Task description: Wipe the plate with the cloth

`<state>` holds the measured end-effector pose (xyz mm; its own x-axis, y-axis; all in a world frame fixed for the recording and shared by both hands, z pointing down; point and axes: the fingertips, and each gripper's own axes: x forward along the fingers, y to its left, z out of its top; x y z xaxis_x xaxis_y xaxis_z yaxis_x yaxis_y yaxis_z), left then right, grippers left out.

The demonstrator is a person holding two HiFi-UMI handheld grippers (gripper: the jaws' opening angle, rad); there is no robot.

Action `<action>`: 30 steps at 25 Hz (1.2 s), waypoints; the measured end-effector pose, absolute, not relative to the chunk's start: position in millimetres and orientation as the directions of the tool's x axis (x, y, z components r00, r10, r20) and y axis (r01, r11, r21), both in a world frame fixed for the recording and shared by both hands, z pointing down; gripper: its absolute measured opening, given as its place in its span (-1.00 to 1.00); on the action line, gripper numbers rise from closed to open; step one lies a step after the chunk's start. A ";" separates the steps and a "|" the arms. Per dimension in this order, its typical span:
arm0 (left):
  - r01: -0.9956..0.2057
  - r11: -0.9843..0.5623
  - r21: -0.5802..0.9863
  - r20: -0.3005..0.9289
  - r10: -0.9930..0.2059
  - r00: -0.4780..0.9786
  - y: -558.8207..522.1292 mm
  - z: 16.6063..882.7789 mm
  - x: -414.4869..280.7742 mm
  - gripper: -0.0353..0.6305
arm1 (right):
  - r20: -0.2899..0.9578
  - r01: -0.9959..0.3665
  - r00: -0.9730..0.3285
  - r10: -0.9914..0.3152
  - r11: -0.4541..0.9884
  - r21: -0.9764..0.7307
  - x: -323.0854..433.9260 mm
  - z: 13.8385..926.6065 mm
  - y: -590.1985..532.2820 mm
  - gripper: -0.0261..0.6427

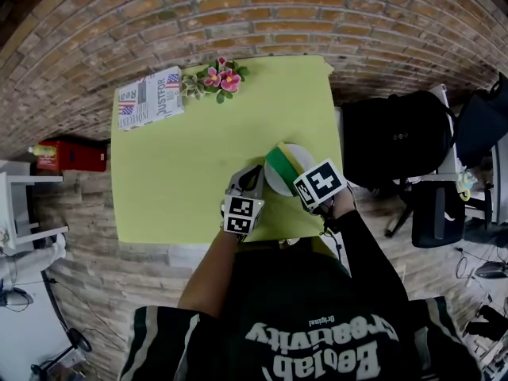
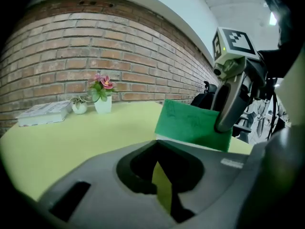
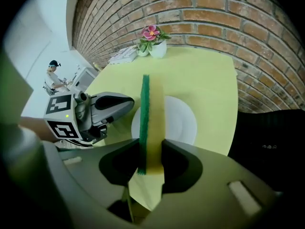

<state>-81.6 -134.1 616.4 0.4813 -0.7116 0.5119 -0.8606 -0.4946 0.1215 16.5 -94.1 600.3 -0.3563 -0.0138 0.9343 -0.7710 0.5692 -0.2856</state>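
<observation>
The cloth (image 3: pixel 151 123), a pad with one green face and one yellow face, is being pinched on edge between the jaws of the right gripper (image 3: pixel 151 162), which are being pressed against its two faces. It is being held upright over the white plate (image 3: pixel 180 122), with the green face turned to the plate's left. Whether its far edge is being pressed onto the plate cannot be told.

The plate is being borne by the yellow-green table (image 1: pixel 182 173), near the table edge closest to the person. The left gripper (image 1: pixel 251 179) is being held just beside the plate's left rim. Its jaws are being kept together with nothing between them, and only a sliver of table is being shown through them in the left gripper view. Contact with the rim cannot be made out.

Well beyond the plate, at the far table edge by the brick wall (image 1: pixel 262 14), a pot of pink flowers (image 1: pixel 222 78) is being displayed, with a printed book (image 1: pixel 149 98) to its left. To the right of the plate, off the table, a black backpack (image 1: pixel 393 137) is being kept.
</observation>
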 end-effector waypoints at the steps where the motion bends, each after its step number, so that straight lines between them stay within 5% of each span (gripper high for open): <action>1: -0.866 -0.484 0.126 0.508 -0.718 0.476 -133.8 617.0 -82.9 -0.87 | 0.935 -0.763 -0.355 -0.004 0.579 -0.287 12.6 600.5 -92.2 -0.53; 11: -0.826 -0.554 0.107 0.480 -0.699 0.530 -127.8 611.2 -75.4 -0.87 | 0.950 -0.739 -0.311 0.033 0.620 -0.263 2.5 609.1 -87.0 -0.53; 30: -0.817 -0.569 0.088 0.483 -0.693 0.535 -125.4 611.4 -74.1 -0.87 | 0.966 -0.859 -0.257 -0.038 0.468 -0.210 83.8 609.0 -92.3 -0.53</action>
